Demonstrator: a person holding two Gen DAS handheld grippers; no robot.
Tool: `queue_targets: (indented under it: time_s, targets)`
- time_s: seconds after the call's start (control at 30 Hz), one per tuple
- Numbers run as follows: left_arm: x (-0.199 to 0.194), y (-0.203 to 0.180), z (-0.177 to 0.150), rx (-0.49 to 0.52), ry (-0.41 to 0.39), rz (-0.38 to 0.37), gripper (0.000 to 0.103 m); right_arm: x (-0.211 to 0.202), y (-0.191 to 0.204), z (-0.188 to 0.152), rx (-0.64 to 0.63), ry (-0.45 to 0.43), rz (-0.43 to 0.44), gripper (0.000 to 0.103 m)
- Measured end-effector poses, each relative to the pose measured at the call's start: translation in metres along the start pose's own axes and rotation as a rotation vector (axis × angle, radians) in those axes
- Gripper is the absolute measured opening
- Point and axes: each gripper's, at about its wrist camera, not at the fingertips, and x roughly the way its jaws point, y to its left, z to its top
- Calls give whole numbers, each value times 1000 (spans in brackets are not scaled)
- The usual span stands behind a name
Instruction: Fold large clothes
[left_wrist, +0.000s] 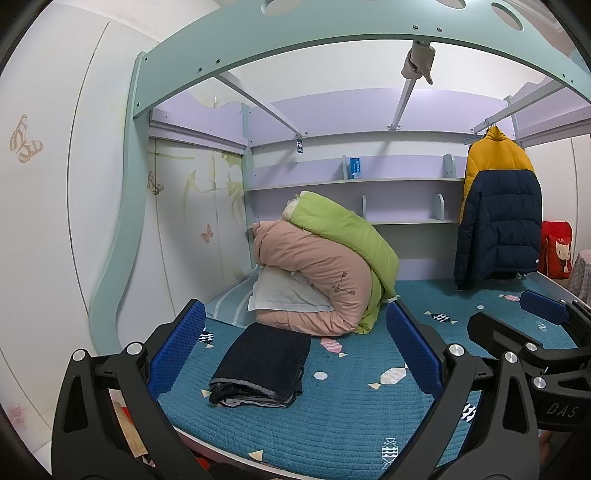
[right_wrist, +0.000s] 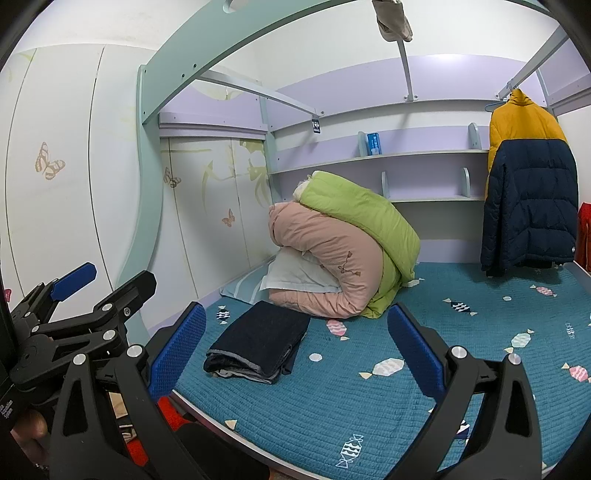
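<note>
A dark navy garment (left_wrist: 260, 365) lies folded in a neat rectangle on the teal bed cover (left_wrist: 332, 417); it also shows in the right wrist view (right_wrist: 258, 338). My left gripper (left_wrist: 295, 332) is open and empty, held back from the bed's front edge with the folded garment between its blue pads (left_wrist: 177, 350). My right gripper (right_wrist: 297, 332) is open and empty, also held before the bed edge (right_wrist: 221, 424). The right gripper shows at the right of the left wrist view (left_wrist: 517, 325). The left gripper shows at the left of the right wrist view (right_wrist: 96, 291).
Rolled pink and green quilts (left_wrist: 332, 266) with a white pillow (left_wrist: 284, 295) sit behind the garment. A yellow and navy puffer jacket (left_wrist: 498, 206) hangs at the far right. Shelves (left_wrist: 351, 181) line the back wall. A wardrobe (left_wrist: 55, 221) stands left. A bunk frame (left_wrist: 332, 33) arches overhead.
</note>
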Motion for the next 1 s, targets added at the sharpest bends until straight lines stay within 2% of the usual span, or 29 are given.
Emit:
queue_targets:
  time_s: [0.3, 0.53, 1.0]
  targets:
    - [1, 1, -1, -3, -4, -1, 98, 0, 0, 0, -2, 0, -1, 95]
    - [-1, -1, -2, 10, -20, 28, 98, 1, -1, 2, -5, 6, -6, 95]
    - [-2, -4, -1, 2, -19, 23, 98, 2, -4, 3, -6, 9, -4, 95]
